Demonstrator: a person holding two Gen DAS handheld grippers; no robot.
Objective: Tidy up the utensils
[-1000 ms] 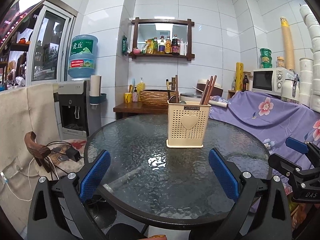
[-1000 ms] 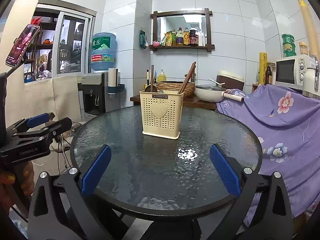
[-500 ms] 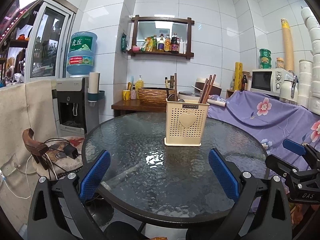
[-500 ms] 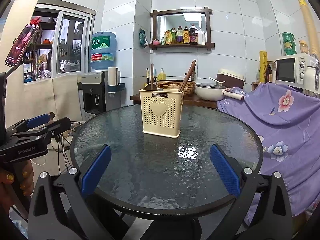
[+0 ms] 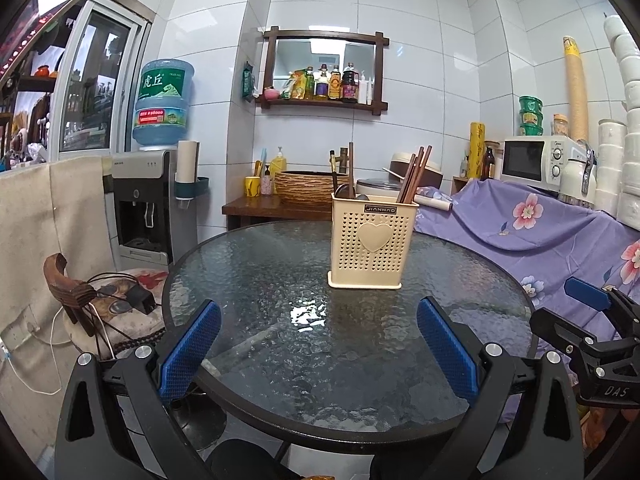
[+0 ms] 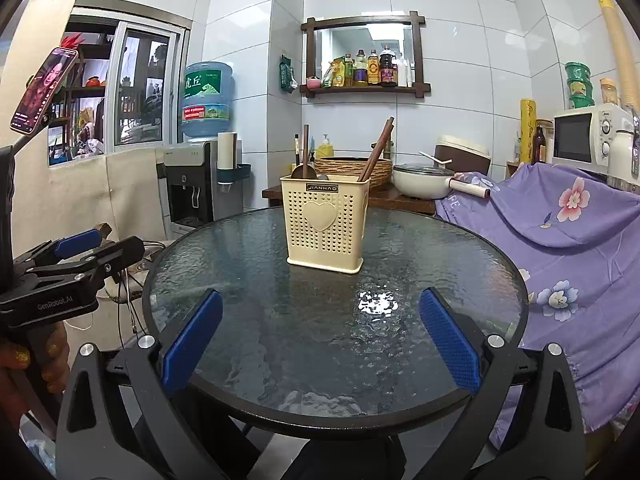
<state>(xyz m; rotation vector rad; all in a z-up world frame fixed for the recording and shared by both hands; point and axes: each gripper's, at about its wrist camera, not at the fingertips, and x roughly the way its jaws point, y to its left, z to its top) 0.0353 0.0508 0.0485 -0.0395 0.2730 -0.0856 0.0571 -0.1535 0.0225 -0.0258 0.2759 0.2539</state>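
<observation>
- Left wrist view: slowly backing off is what your left gripper [image 5: 318, 346] has done over the last second; the round glass table [image 5: 256, 412] now shows more of its near edge, and the utensil holder [image 5: 370, 246] looks a little smaller and further away.
- Nothing on the table has shifted: the holder stands upright just past the table's middle, toward the far edge, with chopsticks [image 5: 414, 174] leaning at its right side and a spoon handle [image 5: 351, 168] standing at its left.
- Your left claw is spread wide with nothing between its blue pads [image 5: 190, 354]. Your right gripper [image 5: 588, 320] shows at the table's right edge; its fingers look close together here.
- My reading: with every utensil already in the holder and both claws empty, the sorting looks finished and you are withdrawing.
- Writing here: "JIANHAO" on the holder's plate, "DAS" on the right gripper's body, Chinese characters on the water bottle [image 5: 164, 106].
- Right wrist view: your right gripper [image 6: 320, 344] has eased back only slightly.
- Its claw is plainly wide and empty, which settles the doubt from the other view.
- The holder [image 6: 326, 224] sits at mid-table, toward the far edge, and your left gripper [image 6: 86, 248] hangs off the left edge.
- Writing here: "JIANHAO" again, and "GenRobot.AI" on the left gripper.
</observation>
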